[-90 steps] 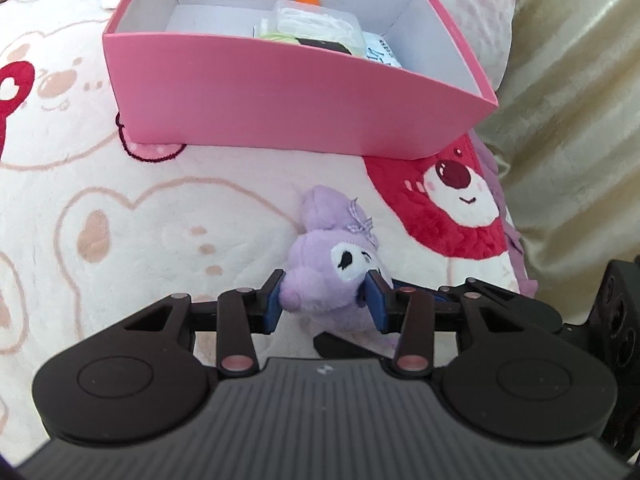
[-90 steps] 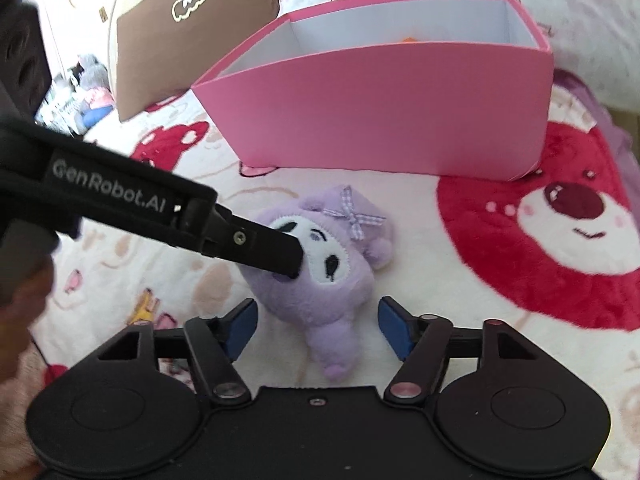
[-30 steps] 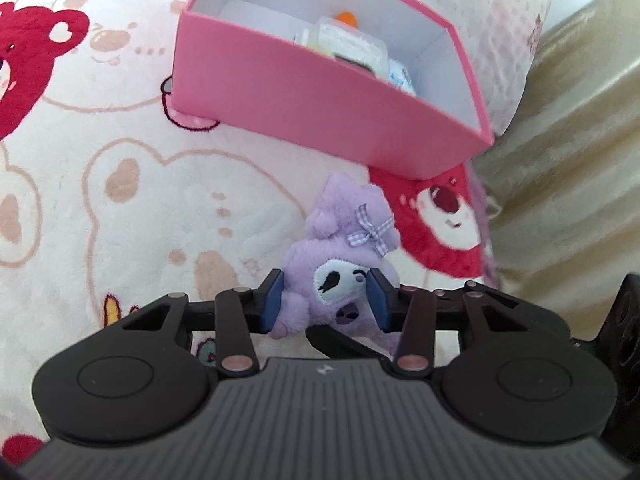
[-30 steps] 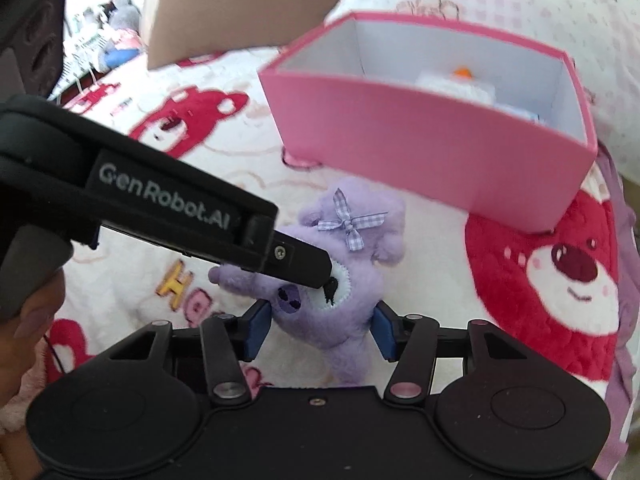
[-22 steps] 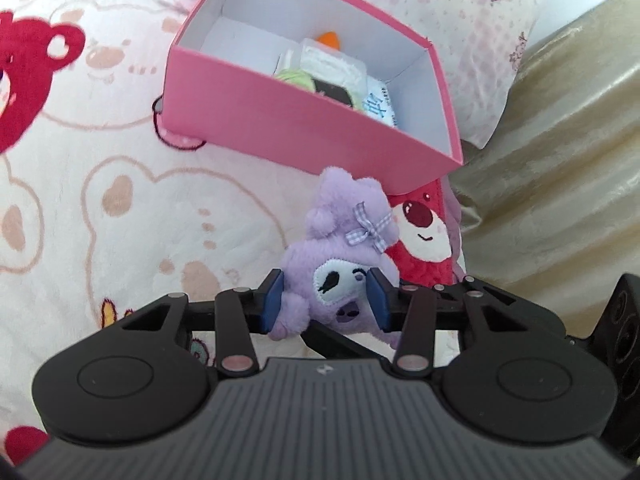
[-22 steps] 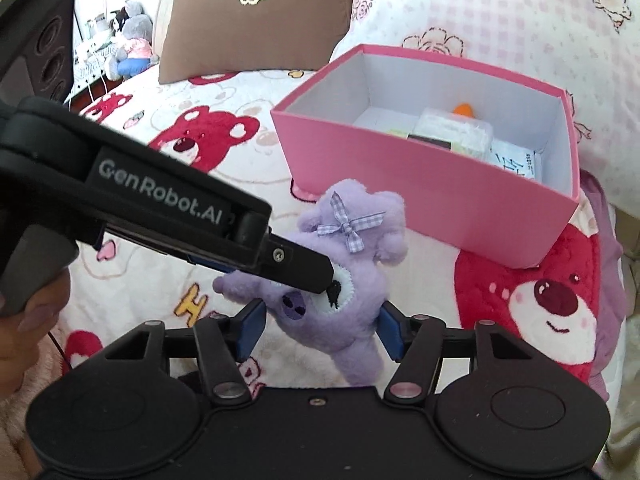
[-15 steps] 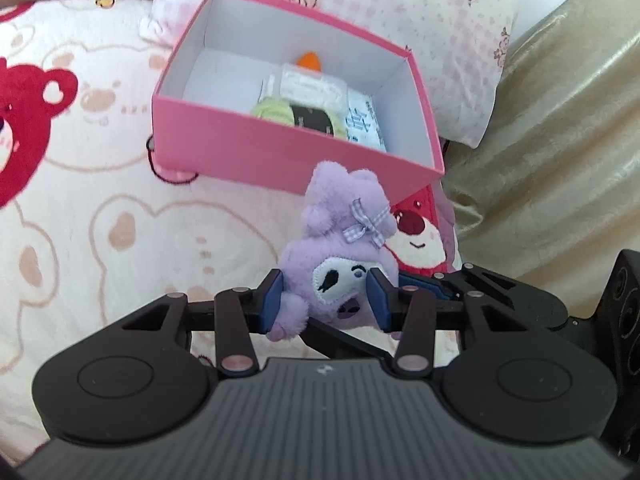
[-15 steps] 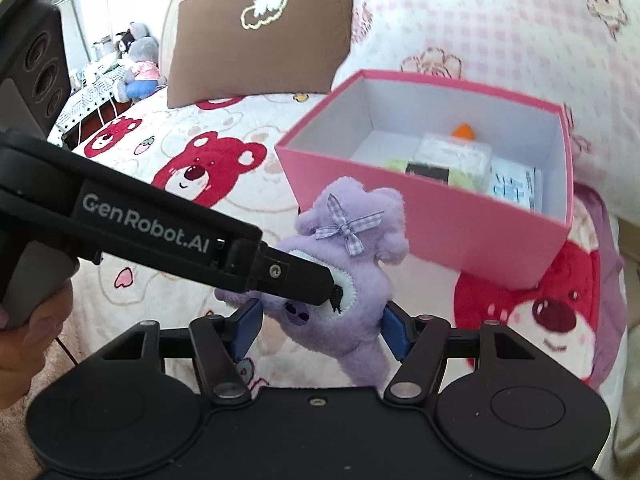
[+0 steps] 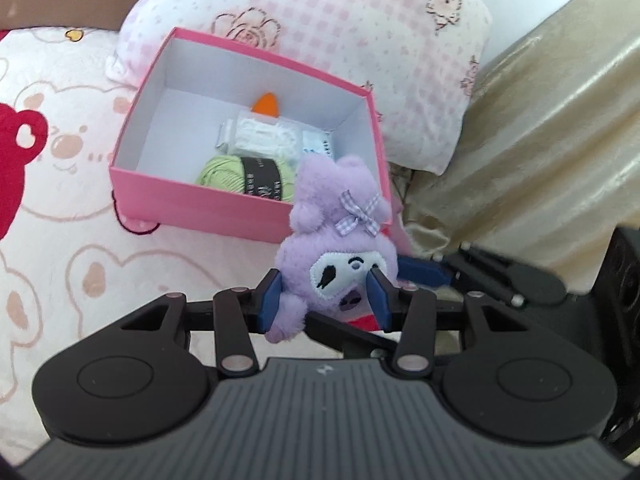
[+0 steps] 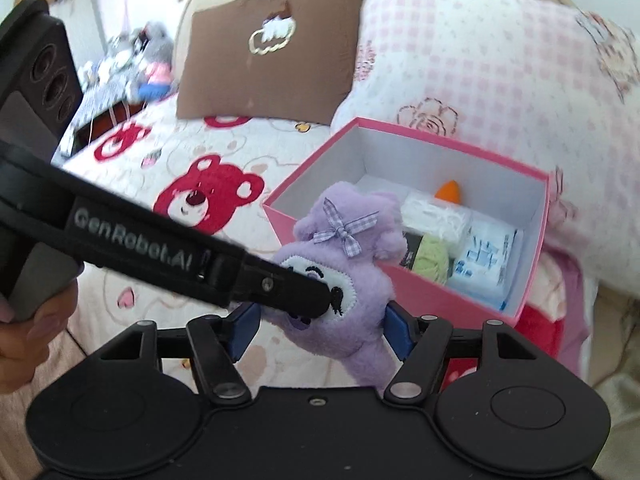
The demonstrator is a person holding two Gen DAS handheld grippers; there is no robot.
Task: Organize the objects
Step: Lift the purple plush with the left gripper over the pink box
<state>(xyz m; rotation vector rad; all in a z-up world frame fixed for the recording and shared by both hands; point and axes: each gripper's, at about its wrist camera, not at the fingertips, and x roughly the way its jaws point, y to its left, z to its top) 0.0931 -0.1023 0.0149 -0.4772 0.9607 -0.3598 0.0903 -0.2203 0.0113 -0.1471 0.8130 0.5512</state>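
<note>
While the left gripper clamps one purple plush toy in the air before one pink box, the right gripper's jaws have just been widening beside its body, touch uncertain.

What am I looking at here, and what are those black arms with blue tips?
No robot: a person holds a claw in each hand, each with a camera looking along its fingers. One picture is from the left claw, the other from the right claw. The left claw is clamped on a purple plush toy above the bed cover, near an open pink box holding yarn and packets. The right claw's jaws have just been opening; the toy sits between them.
</note>
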